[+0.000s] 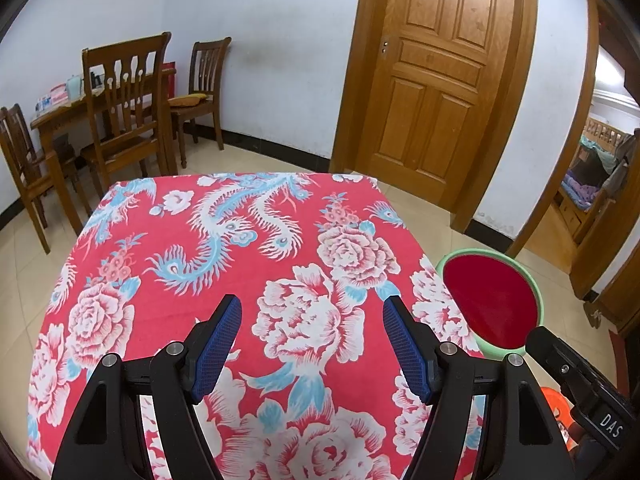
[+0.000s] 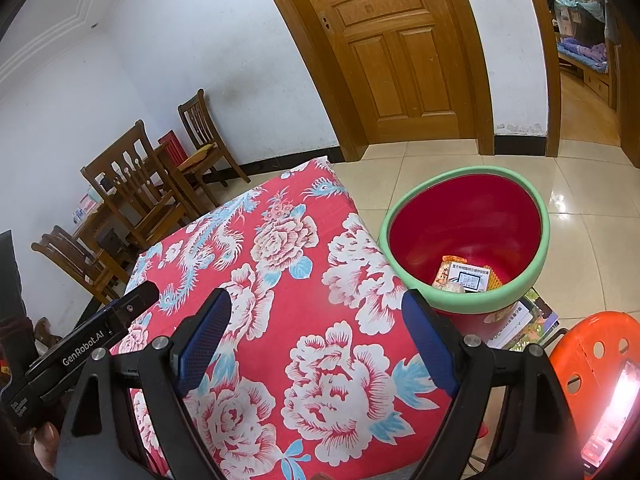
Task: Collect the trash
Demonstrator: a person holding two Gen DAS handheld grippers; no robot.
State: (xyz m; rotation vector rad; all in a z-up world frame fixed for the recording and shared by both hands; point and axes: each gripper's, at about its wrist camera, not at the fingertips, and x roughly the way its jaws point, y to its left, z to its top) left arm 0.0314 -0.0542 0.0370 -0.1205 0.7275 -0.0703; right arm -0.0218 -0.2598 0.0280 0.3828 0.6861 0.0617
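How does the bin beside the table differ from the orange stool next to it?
The bin is red inside with a green rim; the stool is orange throughout. The bin is an open container with wrappers at its bottom; the stool has a flat seat pierced by holes. Both are round and stand on the tiled floor.

Red tablecloth (image 1: 248,264) printed with white-pink peonies and pale blue phoenixes. Bin (image 2: 466,240): red inside, mint-green rim, holding orange-and-white packets (image 2: 466,276). Stool (image 2: 596,356): orange; gripper pads (image 1: 218,344): blue.

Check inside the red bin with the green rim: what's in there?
In the red bin, a few pieces of packaging lie at the bottom: an orange wrapper and a white printed card. The near wall hides whatever lies closest to the camera.
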